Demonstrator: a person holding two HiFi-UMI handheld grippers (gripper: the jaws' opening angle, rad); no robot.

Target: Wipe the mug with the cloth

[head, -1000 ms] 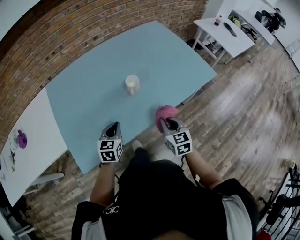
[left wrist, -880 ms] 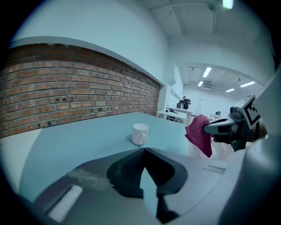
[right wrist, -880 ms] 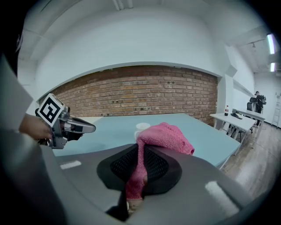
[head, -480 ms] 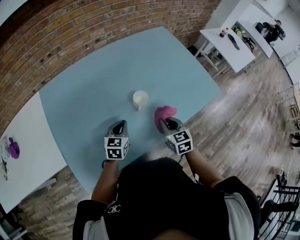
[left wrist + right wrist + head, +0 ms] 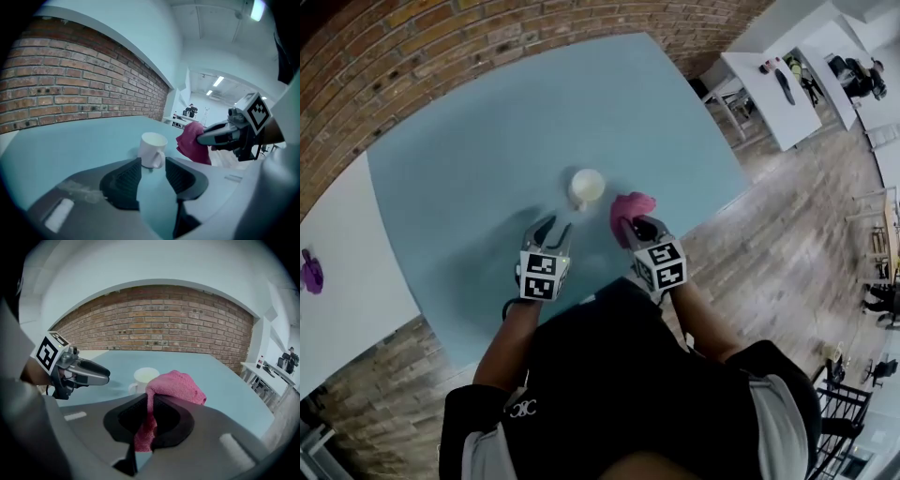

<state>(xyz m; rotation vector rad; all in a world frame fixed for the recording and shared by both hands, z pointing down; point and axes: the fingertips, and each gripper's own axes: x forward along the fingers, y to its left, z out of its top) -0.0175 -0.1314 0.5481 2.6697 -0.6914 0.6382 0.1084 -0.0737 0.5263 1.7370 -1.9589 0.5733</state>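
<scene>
Left tool: jaws just opening, empty; mug straight ahead, handle facing it.
Right tool: clamped on cloth, just beside mug.

Bare table surrounds the mug, seemingly clear ahead of the left claw, cloth near its right.

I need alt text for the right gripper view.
The right tool clamps a pink cloth. Behind it, a white mug stands on a blue table; the left tool, jaws just opening and empty, reaches in at left.
</scene>
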